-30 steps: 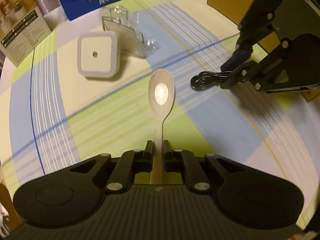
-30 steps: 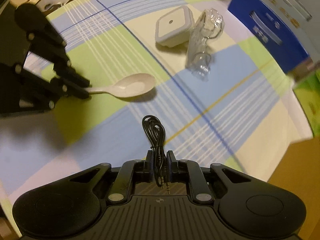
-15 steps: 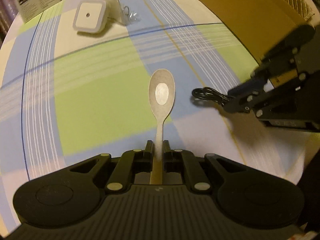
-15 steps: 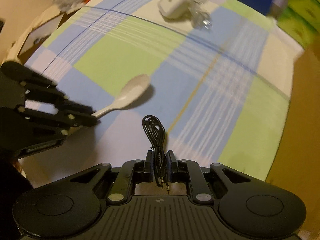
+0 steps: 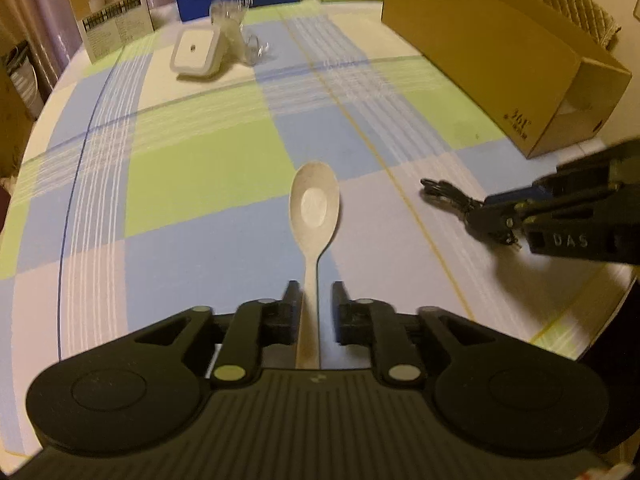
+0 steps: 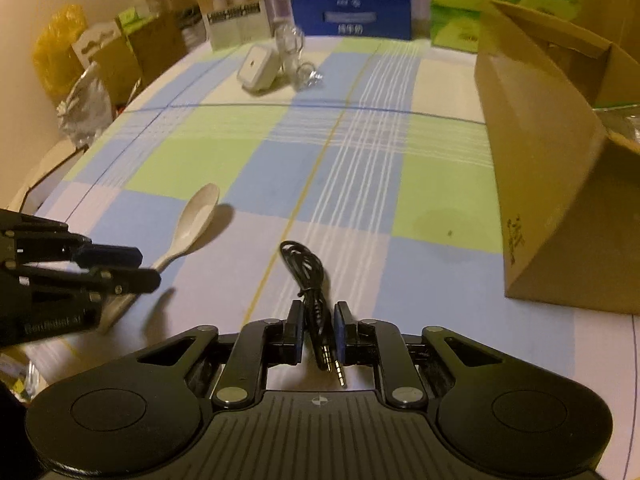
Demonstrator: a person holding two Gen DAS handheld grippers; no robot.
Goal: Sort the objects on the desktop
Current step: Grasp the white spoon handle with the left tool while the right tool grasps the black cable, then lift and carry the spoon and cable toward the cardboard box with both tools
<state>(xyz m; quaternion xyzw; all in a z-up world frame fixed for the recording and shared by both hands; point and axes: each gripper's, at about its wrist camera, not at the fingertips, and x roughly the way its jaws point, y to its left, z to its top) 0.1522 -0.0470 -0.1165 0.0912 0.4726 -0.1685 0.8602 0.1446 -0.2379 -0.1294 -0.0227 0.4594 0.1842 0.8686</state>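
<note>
A cream spoon (image 5: 314,208) lies on the checked tablecloth between the parted fingers of my left gripper (image 5: 316,300); gaps show on both sides of its handle. It also shows in the right wrist view (image 6: 196,216). A coiled black audio cable (image 6: 308,272) lies between the fingers of my right gripper (image 6: 318,320), which stand slightly apart from it, plugs pointing back. The cable (image 5: 444,194) and right gripper (image 5: 492,216) show at the right in the left wrist view. The left gripper (image 6: 120,272) shows at the left in the right wrist view.
A cardboard box (image 5: 500,56) lies on its side at the right, also in the right wrist view (image 6: 560,168). A white square night light (image 5: 196,50) and clear plastic packaging (image 5: 236,36) sit at the far side. Cartons (image 6: 352,16) line the back edge.
Both grippers have pulled back toward the near table edge and lowered. Both have opened, leaving the spoon and the cable lying on the cloth between their fingers.
</note>
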